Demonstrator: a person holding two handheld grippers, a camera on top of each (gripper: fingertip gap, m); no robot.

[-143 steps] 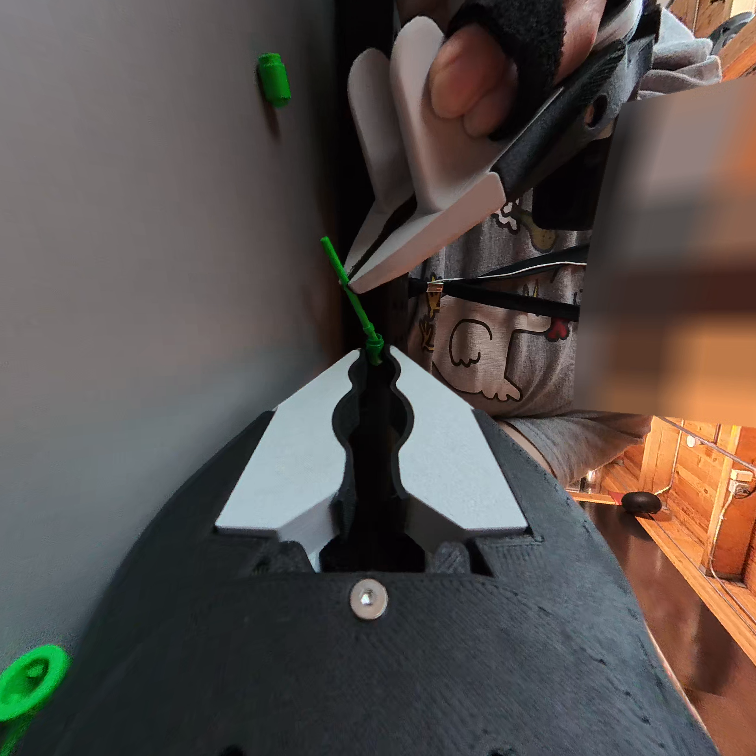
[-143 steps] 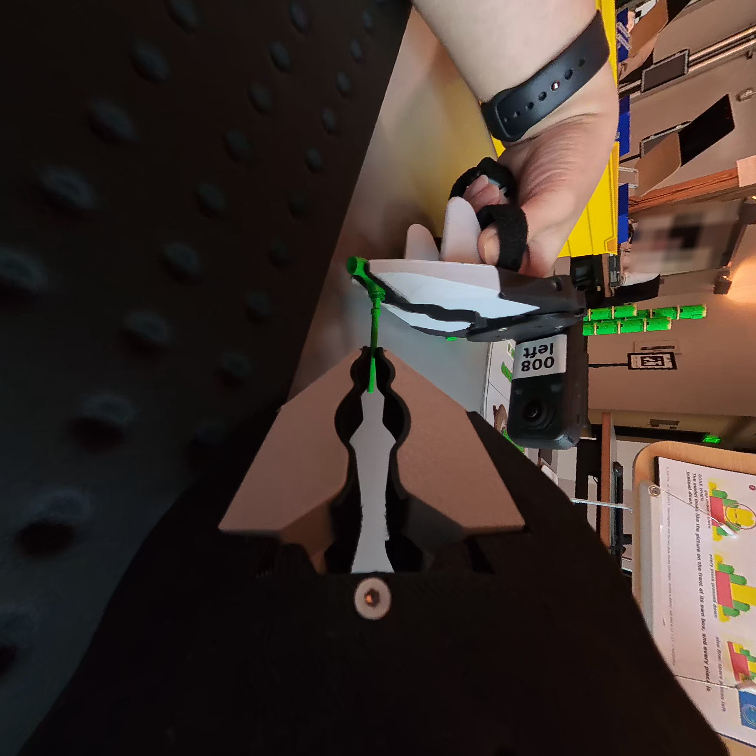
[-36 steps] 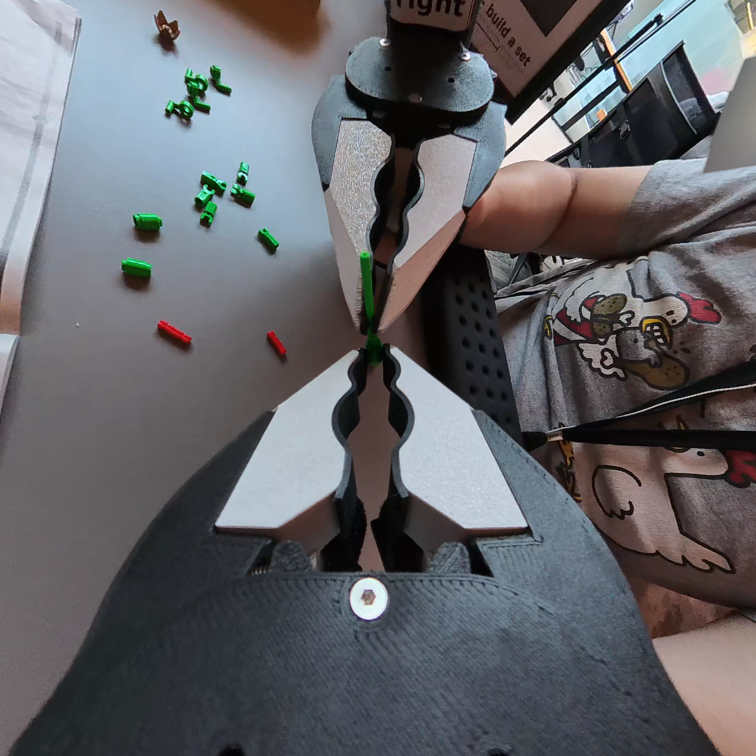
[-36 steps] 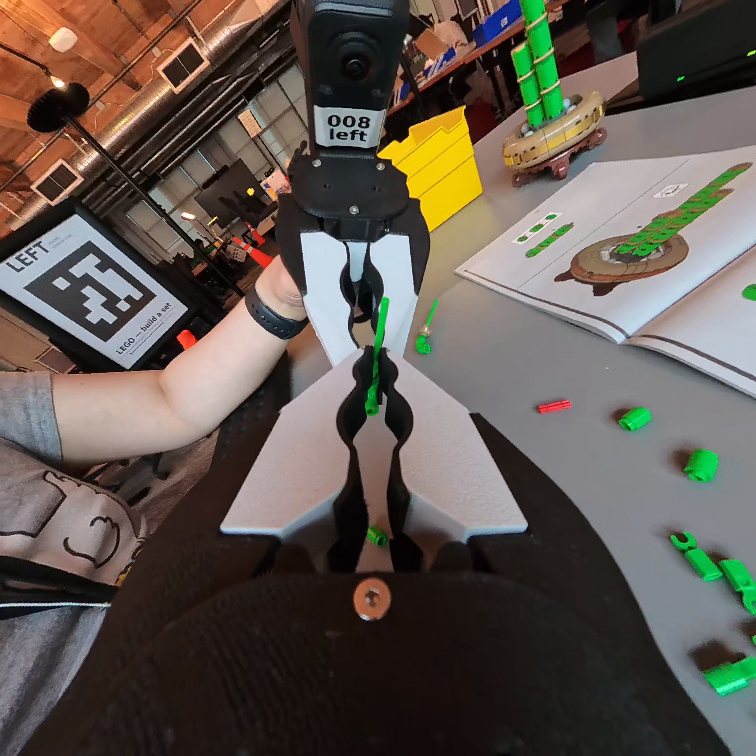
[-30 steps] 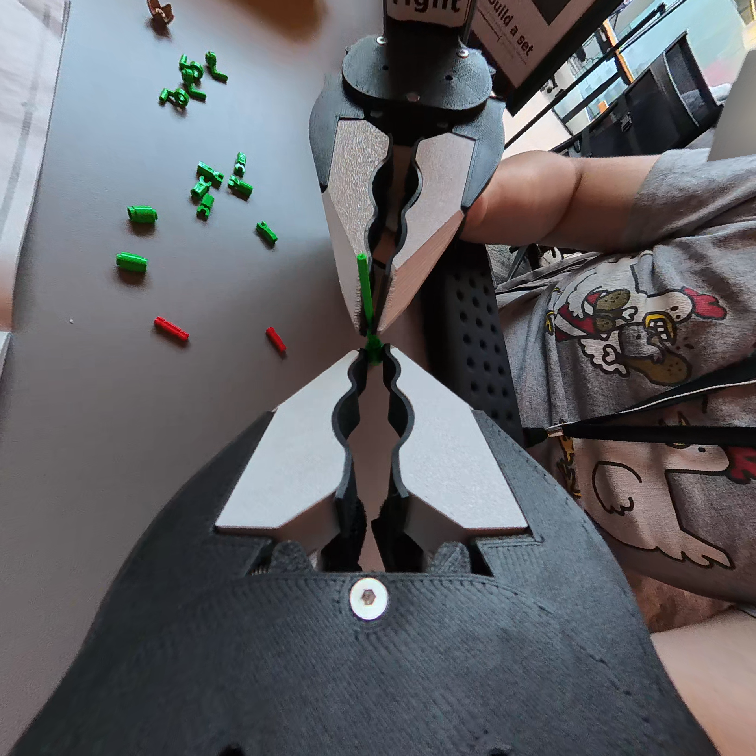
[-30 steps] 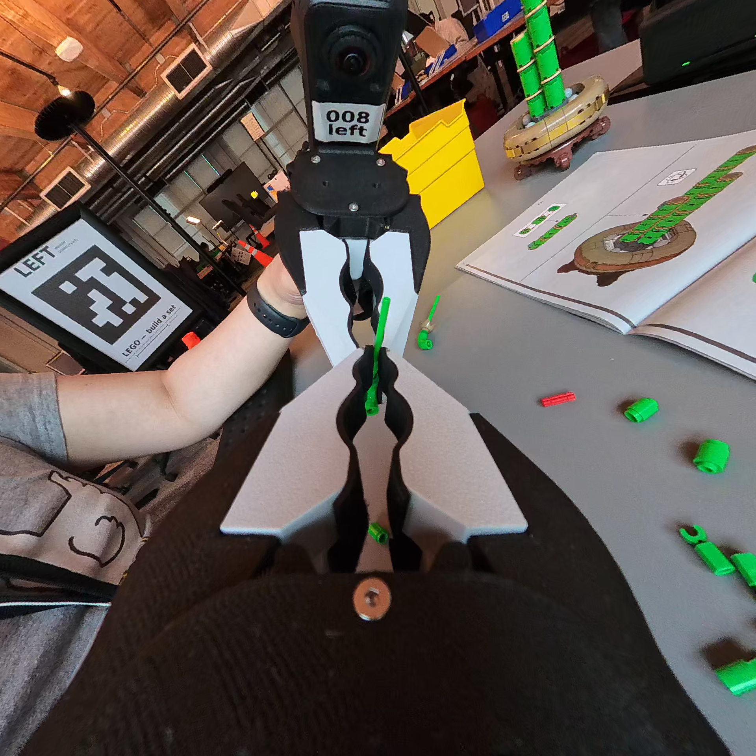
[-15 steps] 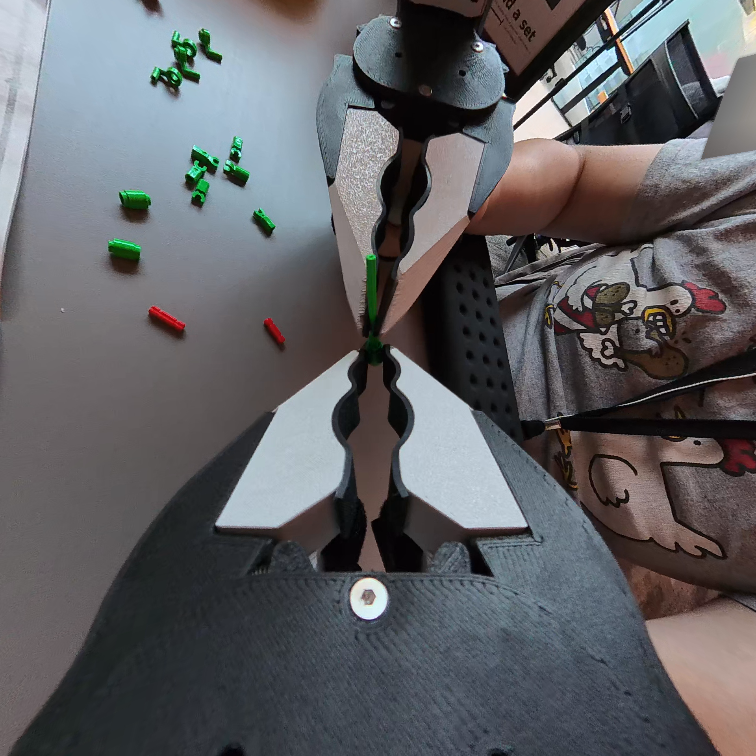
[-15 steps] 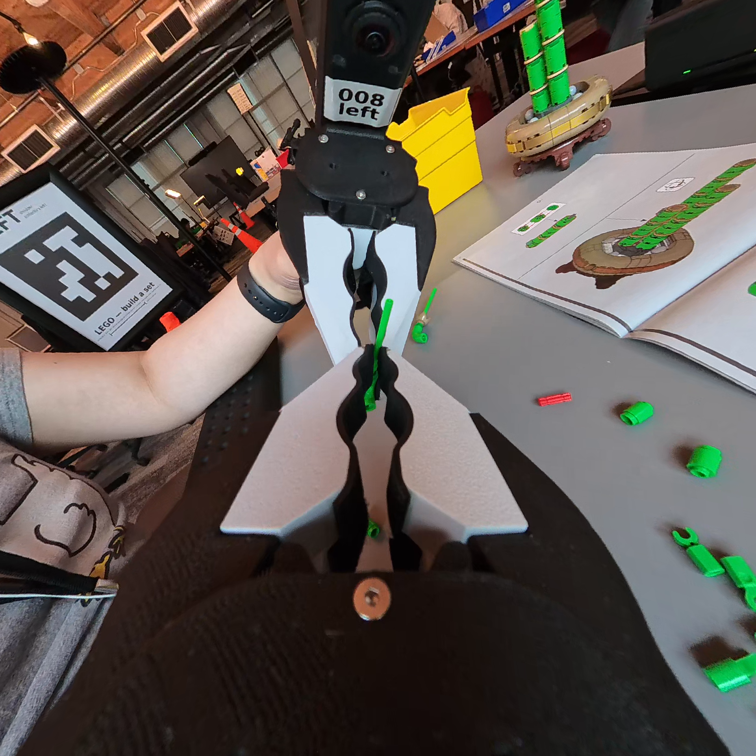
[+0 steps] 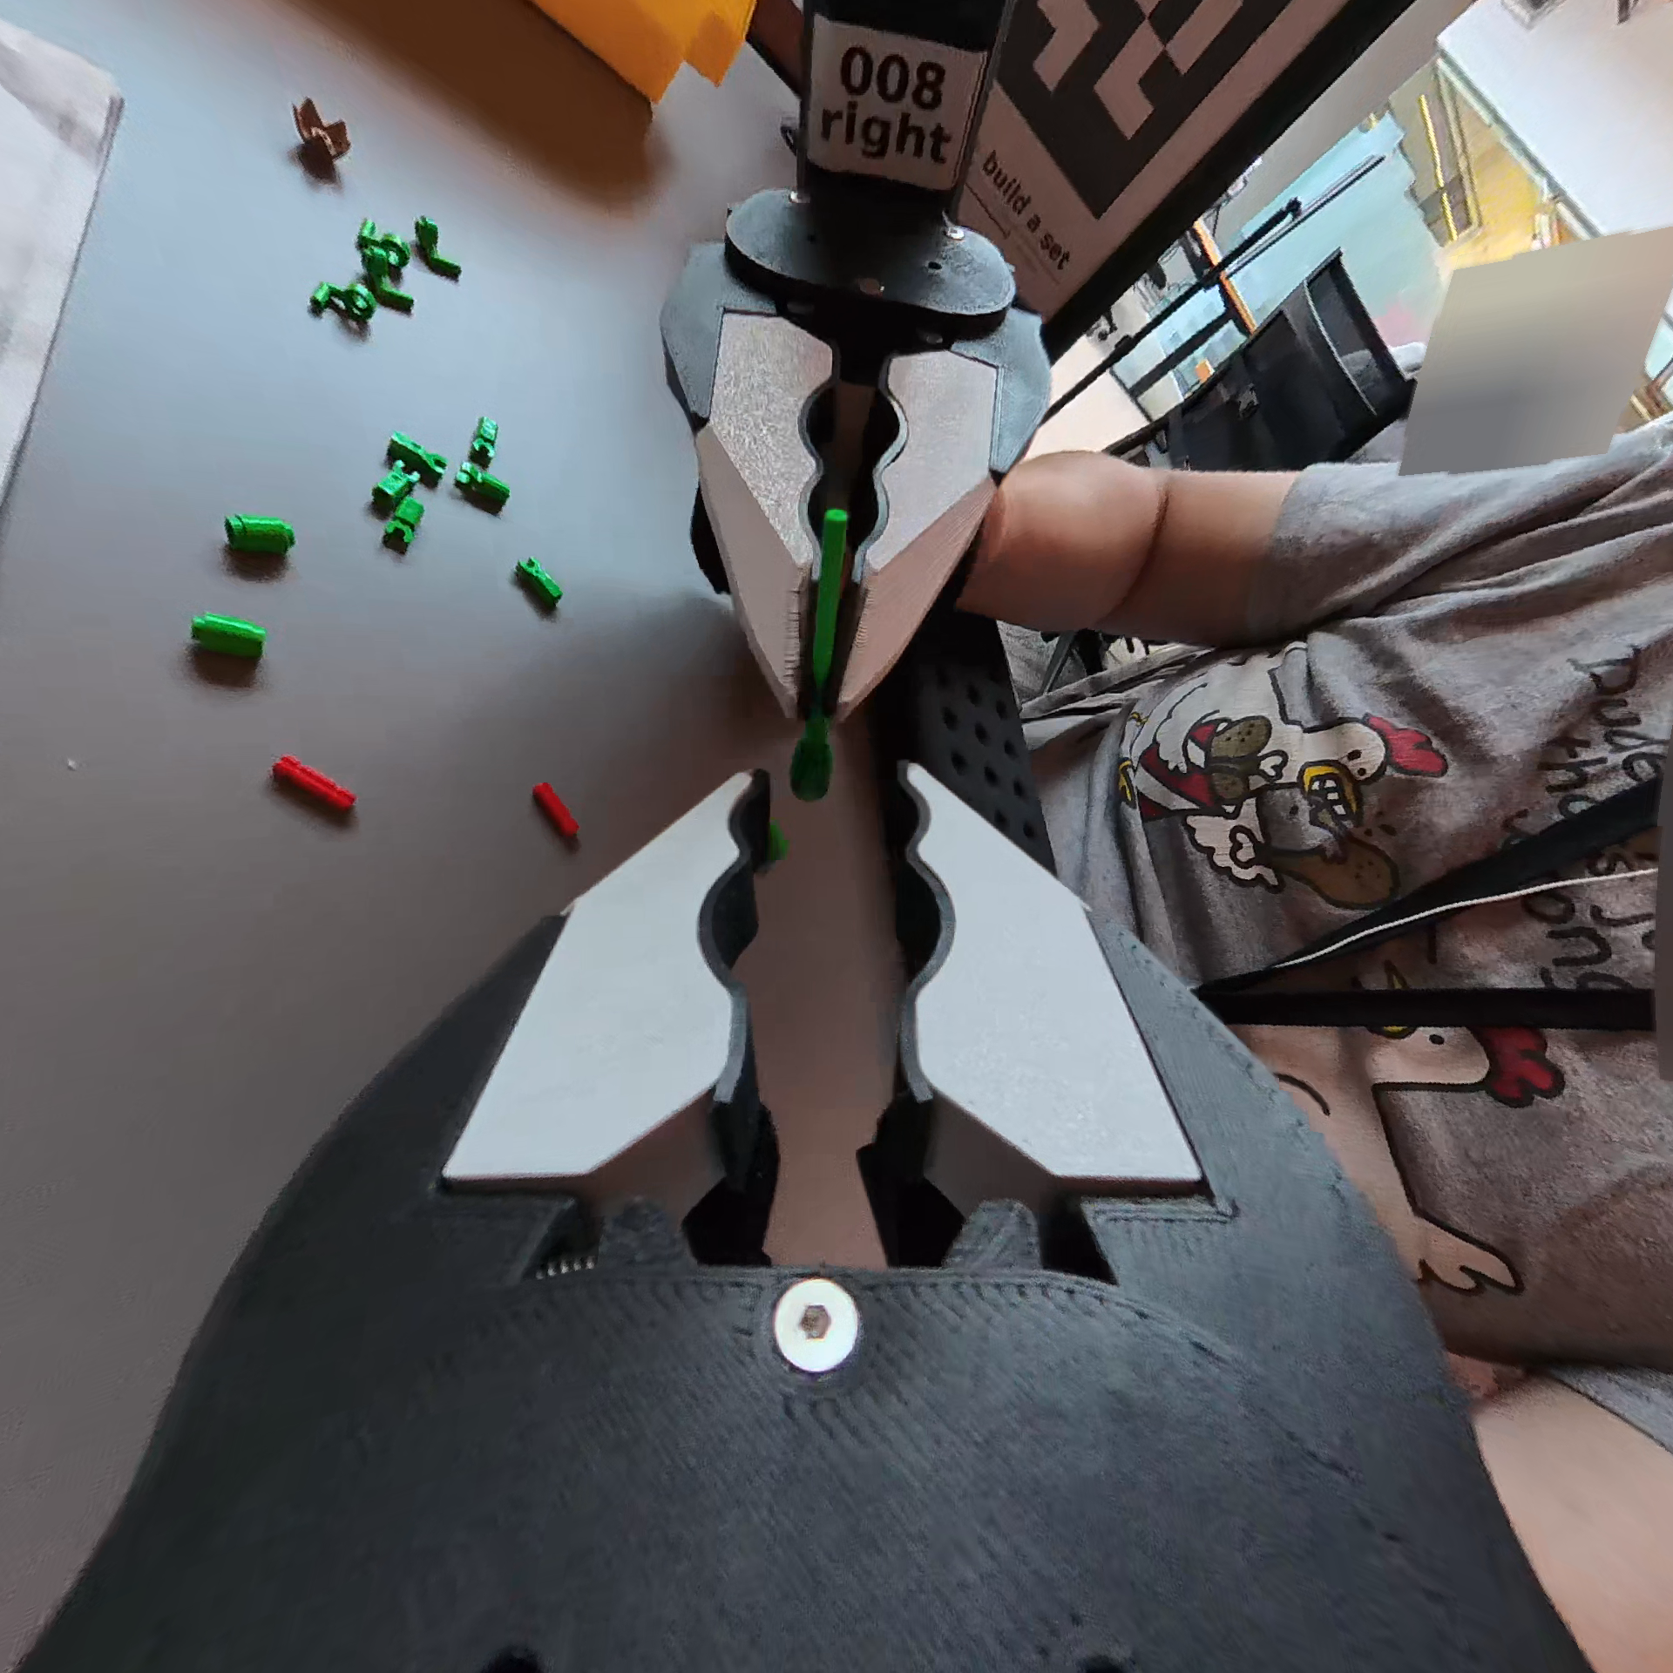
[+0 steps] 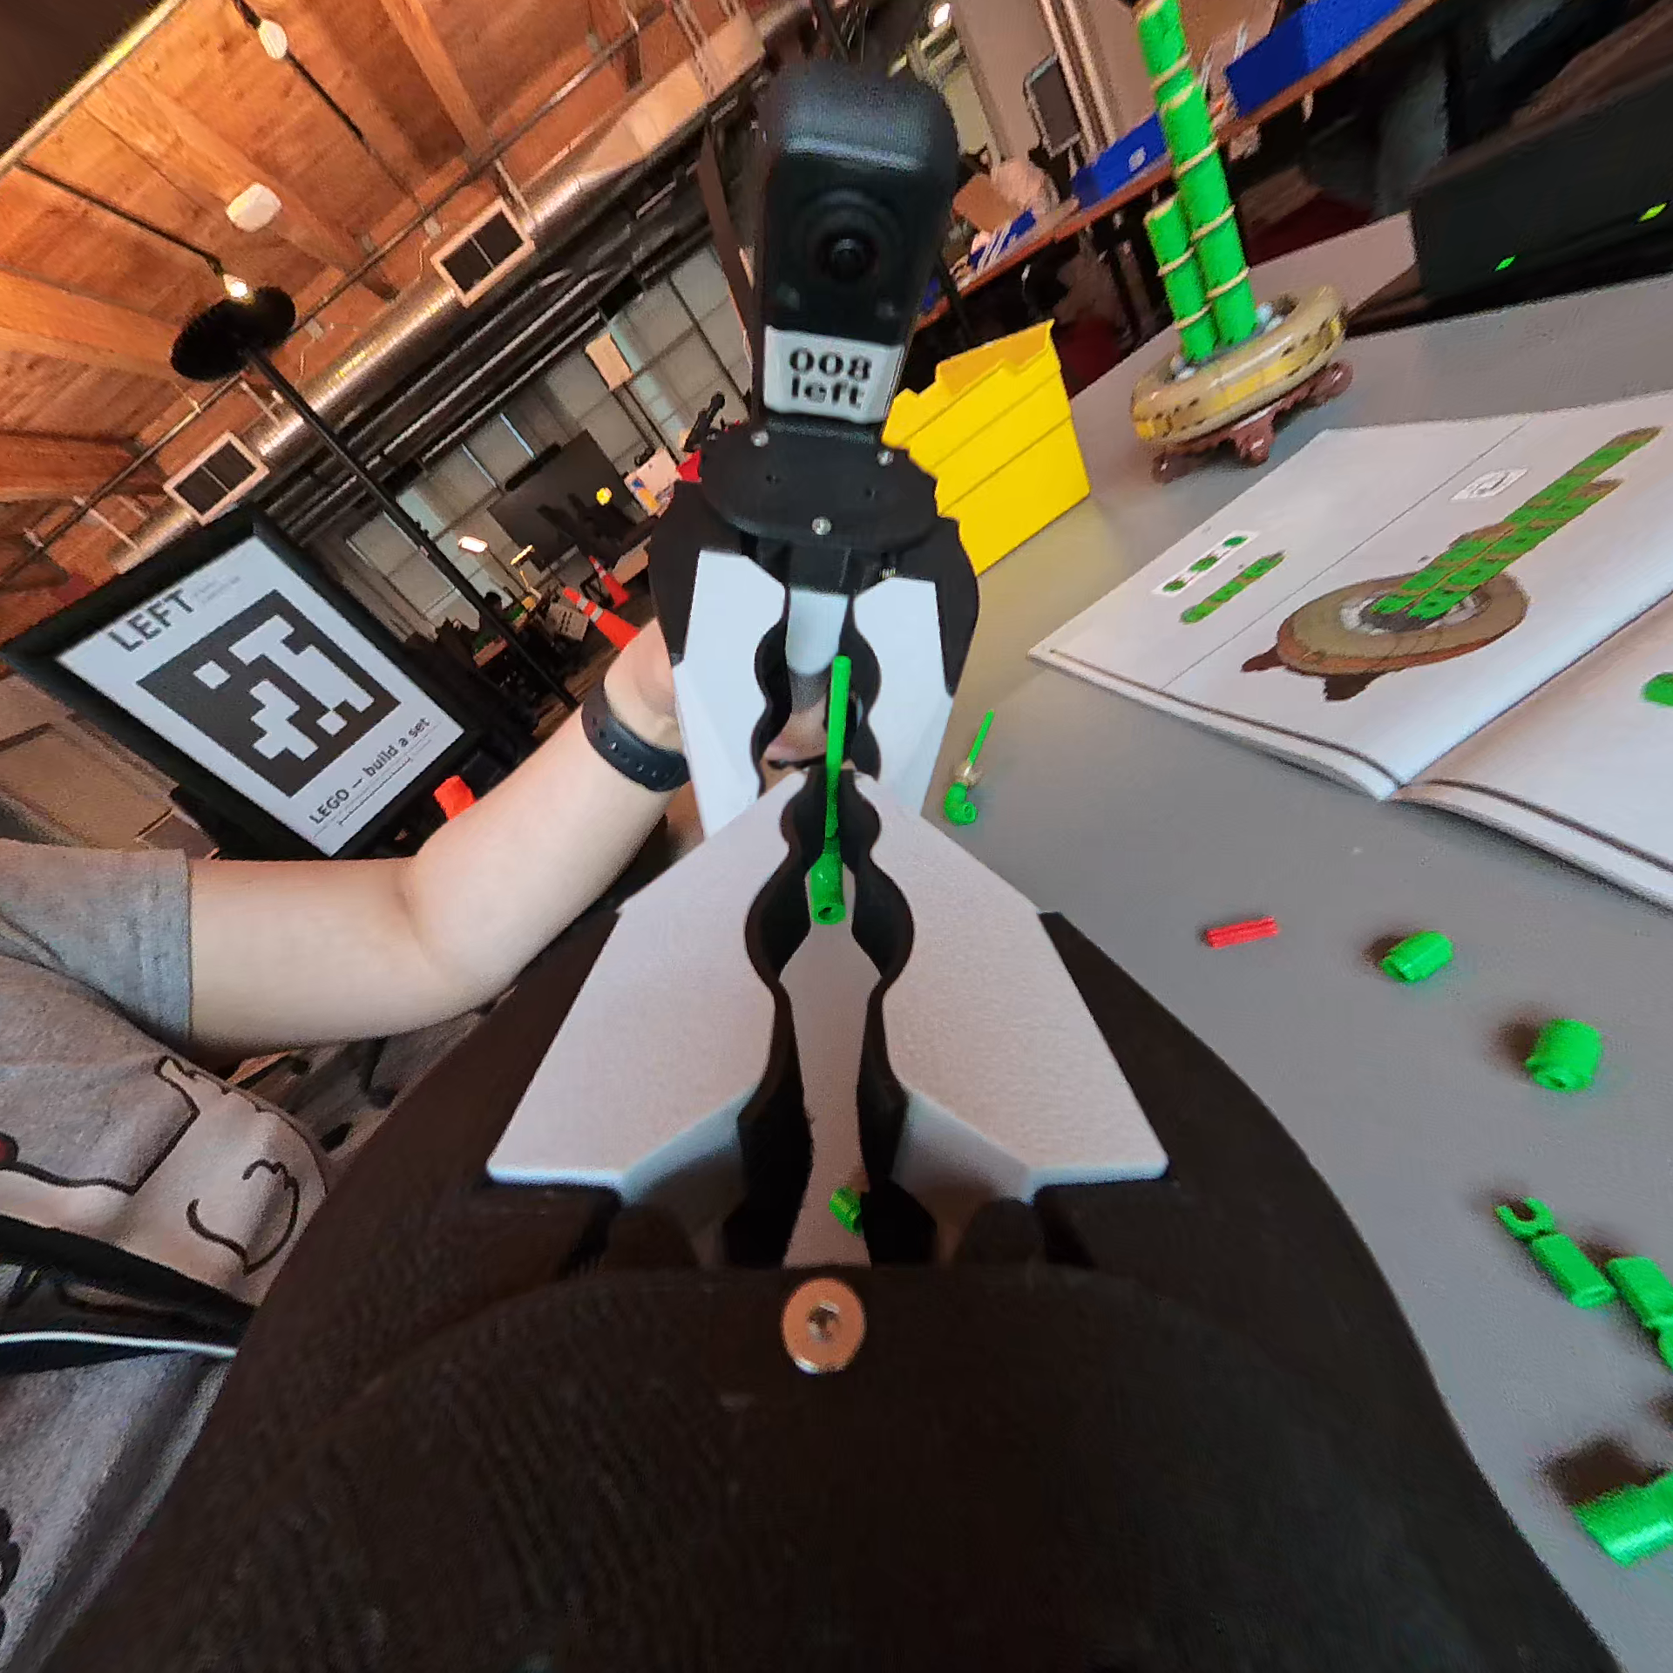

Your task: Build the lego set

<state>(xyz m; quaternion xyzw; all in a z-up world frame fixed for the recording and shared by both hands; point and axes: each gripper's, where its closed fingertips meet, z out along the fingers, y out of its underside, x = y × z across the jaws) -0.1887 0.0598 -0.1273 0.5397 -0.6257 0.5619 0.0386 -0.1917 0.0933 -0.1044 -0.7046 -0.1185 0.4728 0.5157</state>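
Your left gripper [image 9: 826, 779] has its jaws spread, nothing between them. Just beyond, your right gripper [image 9: 822, 711] is clenched on the thin green stem piece [image 9: 826, 625], held in the air with its socket end sticking out toward you. Loose green pieces [image 9: 398, 489] and red pins [image 9: 312, 783] lie unused on the grey table [image 9: 181, 905], so plenty is left. Far right, the bamboo model [image 10: 1213, 299] stands partly built by the instruction booklet [image 10: 1448, 597]. What the socket joins is hard to tell.

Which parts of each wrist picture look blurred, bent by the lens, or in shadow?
Left wrist view: wide-angle bending at the edges, green bricks cast soft shadows, a mosaic patch upper right. Right wrist view: booklet curves, near bricks blur, ceiling dim.
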